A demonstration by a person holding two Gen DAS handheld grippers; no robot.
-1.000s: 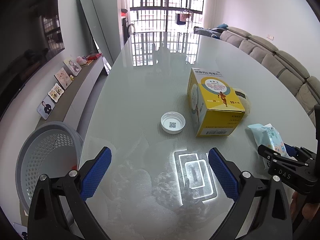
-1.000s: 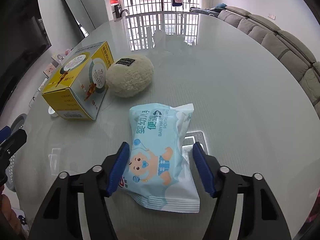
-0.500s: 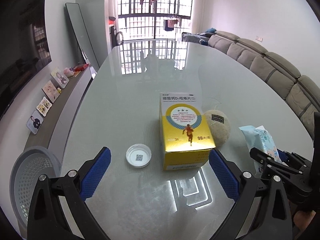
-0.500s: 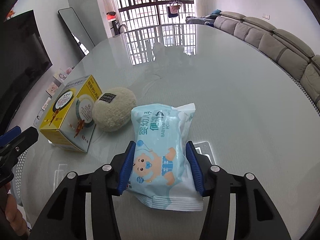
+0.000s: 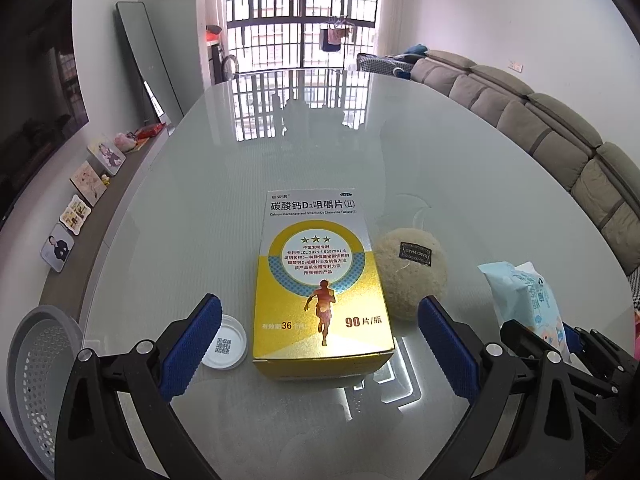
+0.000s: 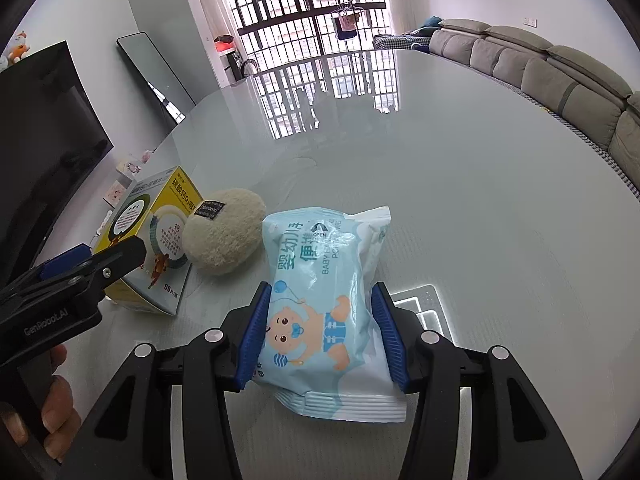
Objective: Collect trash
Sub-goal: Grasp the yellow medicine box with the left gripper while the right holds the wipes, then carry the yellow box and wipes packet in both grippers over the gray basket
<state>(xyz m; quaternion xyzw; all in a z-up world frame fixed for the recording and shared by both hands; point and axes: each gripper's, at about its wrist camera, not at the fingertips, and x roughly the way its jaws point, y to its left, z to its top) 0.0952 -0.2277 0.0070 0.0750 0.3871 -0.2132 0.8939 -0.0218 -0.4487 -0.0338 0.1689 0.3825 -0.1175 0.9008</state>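
Both rigs look identical from here: matte black plastic left gripper (image 5: 318, 344) and matte black plastic right gripper (image 6: 322, 334), each with ribbed blue rubber pads on the fingers (image 5: 191, 346), silver round screw heads at the pivots. White "GenRobot.AI" lettering on the left body. Bare skin of the left hand (image 6: 48, 408), no sleeve visible.

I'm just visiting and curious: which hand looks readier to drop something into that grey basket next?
Probably the right gripper: its blue pads are shut on the baby wipes pack. The left gripper is open, holding nothing, facing the yellow box. The grey basket does sit on the left side, though.
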